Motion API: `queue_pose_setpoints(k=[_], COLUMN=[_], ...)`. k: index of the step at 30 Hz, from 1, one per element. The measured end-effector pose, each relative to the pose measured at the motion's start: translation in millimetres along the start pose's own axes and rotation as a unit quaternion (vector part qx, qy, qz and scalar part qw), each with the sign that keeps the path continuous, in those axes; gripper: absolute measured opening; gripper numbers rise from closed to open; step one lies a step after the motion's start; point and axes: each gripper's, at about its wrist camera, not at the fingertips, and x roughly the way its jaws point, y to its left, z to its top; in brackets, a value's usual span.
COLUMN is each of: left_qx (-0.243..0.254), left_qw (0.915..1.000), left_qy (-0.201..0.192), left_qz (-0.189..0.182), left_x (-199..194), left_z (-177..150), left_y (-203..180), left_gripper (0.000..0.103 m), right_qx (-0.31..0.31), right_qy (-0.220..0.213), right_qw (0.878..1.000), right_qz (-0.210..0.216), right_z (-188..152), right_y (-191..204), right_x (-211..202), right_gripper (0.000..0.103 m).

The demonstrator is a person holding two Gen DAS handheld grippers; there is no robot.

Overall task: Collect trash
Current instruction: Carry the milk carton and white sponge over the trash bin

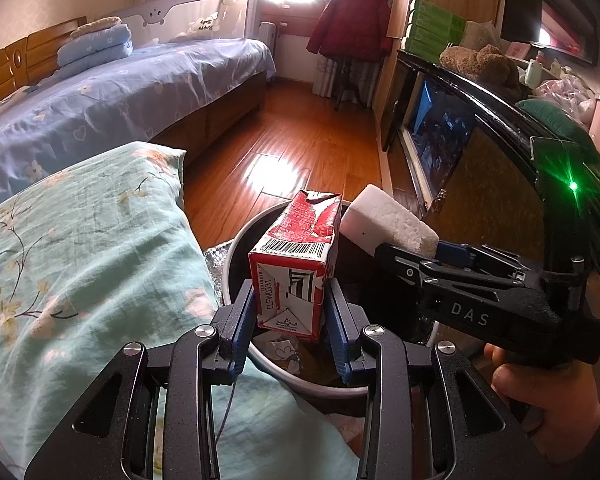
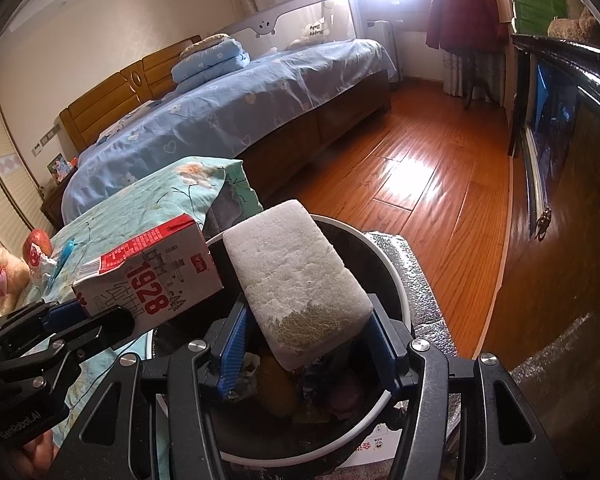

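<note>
My left gripper [image 1: 290,316] is shut on a red and white drink carton [image 1: 296,260] and holds it over the round white-rimmed trash bin [image 1: 236,248]. My right gripper [image 2: 306,344] is shut on a white foam block [image 2: 296,280] and holds it above the same bin [image 2: 396,280], which holds several scraps. In the left wrist view the right gripper [image 1: 440,256] comes in from the right with the foam block [image 1: 388,220]. In the right wrist view the left gripper [image 2: 76,320] holds the carton [image 2: 148,276] at the left.
A low bed with a green floral cover [image 1: 80,248] lies left of the bin. A blue bed [image 1: 120,96] stands behind. Wooden floor [image 1: 300,136] lies beyond the bin. A dark cabinet [image 1: 480,136] runs along the right. An apple [image 2: 38,246] and wrappers lie on the cover.
</note>
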Motion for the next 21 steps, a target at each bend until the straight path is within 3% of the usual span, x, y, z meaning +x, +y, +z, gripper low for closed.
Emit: queue_pose_setpoints(k=[21], left_qx=[-0.003], left_qw=[0.9999], left_qy=[0.005], left_qz=[-0.010], left_x=[0.2], left_z=[0.8], left_y=[1.4], left_gripper=[0.033], right_qx=[-0.001], right_qy=[0.004], right_qw=[1.000], right_qz=[-0.003], right_z=[1.9], right_y=[1.2], right_x=[1.1], right_gripper=[0.058])
